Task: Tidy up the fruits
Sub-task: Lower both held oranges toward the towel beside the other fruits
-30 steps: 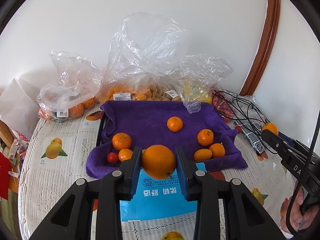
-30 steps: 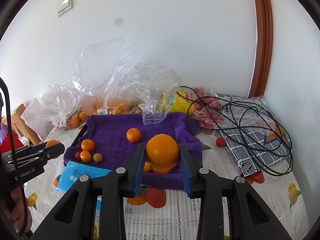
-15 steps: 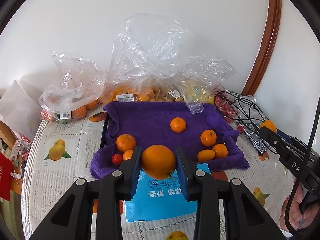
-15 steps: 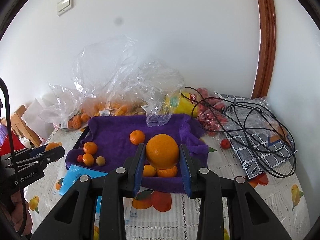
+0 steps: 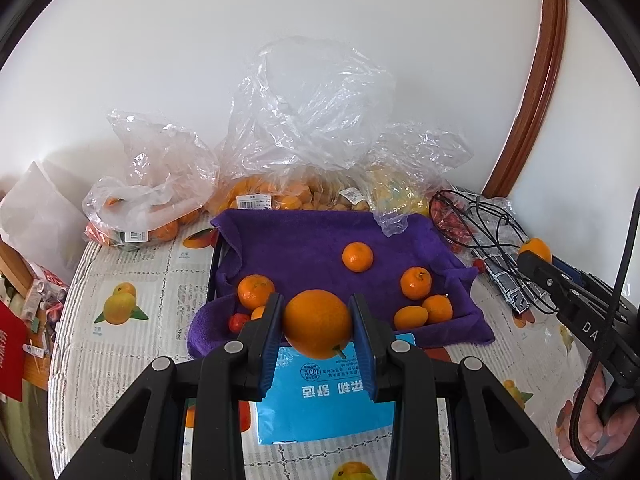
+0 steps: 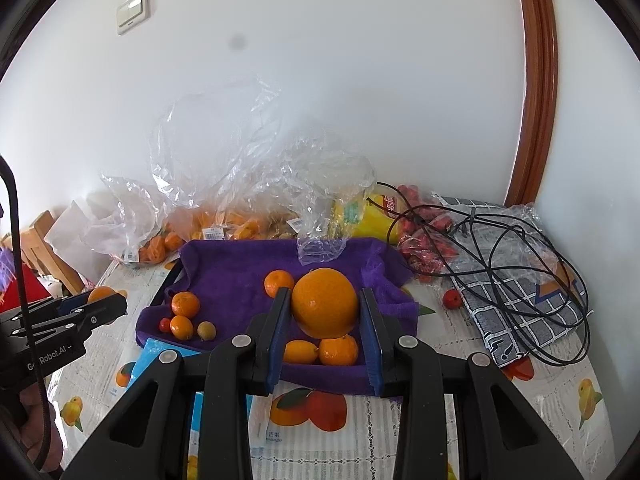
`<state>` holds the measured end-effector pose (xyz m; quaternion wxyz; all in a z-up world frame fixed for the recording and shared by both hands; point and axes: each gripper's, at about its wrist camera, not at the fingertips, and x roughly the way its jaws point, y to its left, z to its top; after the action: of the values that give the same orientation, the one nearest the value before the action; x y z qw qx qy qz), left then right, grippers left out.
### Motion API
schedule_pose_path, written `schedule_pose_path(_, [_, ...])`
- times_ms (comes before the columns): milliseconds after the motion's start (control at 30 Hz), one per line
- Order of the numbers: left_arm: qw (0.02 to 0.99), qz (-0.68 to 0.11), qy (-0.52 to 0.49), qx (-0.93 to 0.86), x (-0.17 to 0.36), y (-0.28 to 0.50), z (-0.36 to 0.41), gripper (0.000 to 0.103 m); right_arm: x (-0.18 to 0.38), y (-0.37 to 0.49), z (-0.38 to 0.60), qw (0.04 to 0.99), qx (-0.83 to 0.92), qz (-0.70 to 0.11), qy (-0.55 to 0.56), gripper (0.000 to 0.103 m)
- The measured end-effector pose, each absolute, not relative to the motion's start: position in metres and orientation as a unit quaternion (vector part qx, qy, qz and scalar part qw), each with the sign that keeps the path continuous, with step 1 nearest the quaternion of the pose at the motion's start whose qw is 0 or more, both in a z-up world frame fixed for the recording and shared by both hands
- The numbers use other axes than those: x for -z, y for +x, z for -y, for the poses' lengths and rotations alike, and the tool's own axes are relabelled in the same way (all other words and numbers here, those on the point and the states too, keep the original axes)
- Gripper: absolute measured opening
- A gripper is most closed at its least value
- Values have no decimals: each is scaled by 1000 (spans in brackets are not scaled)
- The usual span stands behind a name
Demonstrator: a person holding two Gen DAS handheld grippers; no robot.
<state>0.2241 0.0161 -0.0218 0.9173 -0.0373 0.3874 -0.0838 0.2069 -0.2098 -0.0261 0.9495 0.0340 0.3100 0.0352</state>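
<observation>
Above the fruit-print tablecloth (image 5: 132, 344) by a white wall (image 5: 200, 60), both grippers' fingers (image 5: 272, 332) pinch oranges (image 5: 318, 324).

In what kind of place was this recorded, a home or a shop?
Probably a home, at a dining table: a fruit-print tablecloth covers it, shopping bags of fruit lie against a plain wall with a light switch, and a wooden door frame stands beside it.
</observation>
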Motion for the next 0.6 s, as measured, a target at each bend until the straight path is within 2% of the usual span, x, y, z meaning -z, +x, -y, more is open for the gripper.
schedule_pose_path(600, [918,-387,-25,87,9,242,-14,32,20,222,212,946,-29,-320,39,34])
